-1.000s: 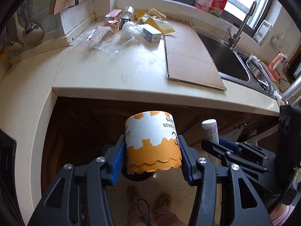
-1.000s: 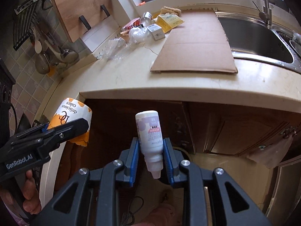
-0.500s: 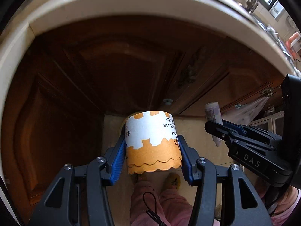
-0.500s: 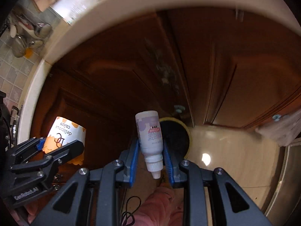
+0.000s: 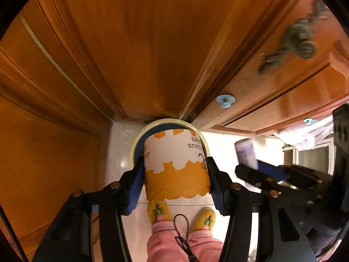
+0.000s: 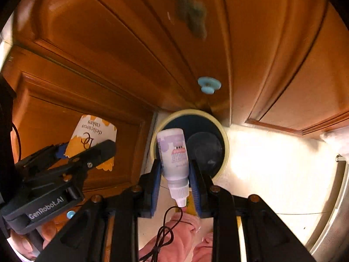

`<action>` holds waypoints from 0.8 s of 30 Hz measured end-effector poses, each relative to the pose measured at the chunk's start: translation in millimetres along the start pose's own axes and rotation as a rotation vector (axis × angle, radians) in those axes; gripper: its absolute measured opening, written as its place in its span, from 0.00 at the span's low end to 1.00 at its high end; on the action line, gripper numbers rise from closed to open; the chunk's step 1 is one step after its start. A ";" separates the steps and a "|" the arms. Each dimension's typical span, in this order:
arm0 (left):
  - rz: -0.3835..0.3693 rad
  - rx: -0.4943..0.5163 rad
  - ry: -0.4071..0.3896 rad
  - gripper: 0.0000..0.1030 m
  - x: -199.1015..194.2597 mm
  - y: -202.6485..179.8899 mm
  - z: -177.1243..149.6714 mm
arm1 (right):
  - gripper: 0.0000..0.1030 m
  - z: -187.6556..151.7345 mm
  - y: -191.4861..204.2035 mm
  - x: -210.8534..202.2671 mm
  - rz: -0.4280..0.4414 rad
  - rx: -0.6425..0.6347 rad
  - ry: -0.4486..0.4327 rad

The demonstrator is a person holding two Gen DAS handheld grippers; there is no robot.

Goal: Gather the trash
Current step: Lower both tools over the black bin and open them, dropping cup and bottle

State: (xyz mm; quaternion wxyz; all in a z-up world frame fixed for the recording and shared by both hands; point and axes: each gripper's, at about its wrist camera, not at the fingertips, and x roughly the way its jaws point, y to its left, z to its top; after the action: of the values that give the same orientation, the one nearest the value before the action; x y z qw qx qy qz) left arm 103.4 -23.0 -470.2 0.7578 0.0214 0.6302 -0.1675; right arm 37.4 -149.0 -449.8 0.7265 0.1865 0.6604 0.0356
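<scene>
An orange-and-white paper cup (image 5: 174, 174) sits between the blue pads of my left gripper (image 5: 175, 160). The jaws are opening, though the pads still touch the cup's sides. It hangs right over a round bin with a cream rim (image 5: 139, 135) on the floor. My right gripper (image 6: 175, 163) is shut on a small white bottle with a purple label (image 6: 173, 155), nozzle pointing back at me, above the same bin's rim (image 6: 225, 144). Each gripper shows in the other's view: the cup (image 6: 93, 131) at left, the bottle (image 5: 245, 152) at right.
Brown wooden cabinet doors fill the upper half, with pale blue knobs (image 5: 225, 100) (image 6: 209, 85). The bin stands in the corner where the cabinets meet. A person's yellow slippers (image 5: 158, 211) and pink trousers are below. A steel edge (image 6: 333, 207) curves at the right.
Both grippers have dropped from countertop height to just above the floor bin and tipped further down. The counter has left both views; the cup and bottle stay between the pads.
</scene>
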 end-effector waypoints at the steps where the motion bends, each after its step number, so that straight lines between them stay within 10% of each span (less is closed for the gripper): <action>1: 0.004 -0.002 0.007 0.54 6.5 2.7 1.3 | 0.25 1.8 -0.9 8.7 -0.002 0.001 0.012; 7: 0.031 0.023 0.028 0.83 25.5 11.2 8.0 | 0.34 15.4 -10.2 52.2 -0.010 0.084 0.085; 24: 0.015 0.056 0.016 0.83 -12.7 15.8 13.9 | 0.39 4.8 11.0 -12.3 0.007 0.032 -0.061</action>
State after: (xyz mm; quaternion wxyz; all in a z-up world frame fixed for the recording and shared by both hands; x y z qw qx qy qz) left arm 119.1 -8.5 -457.9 0.7531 0.0486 0.6312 -0.1790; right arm 42.6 -143.6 -434.4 0.7431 0.2014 0.6378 0.0217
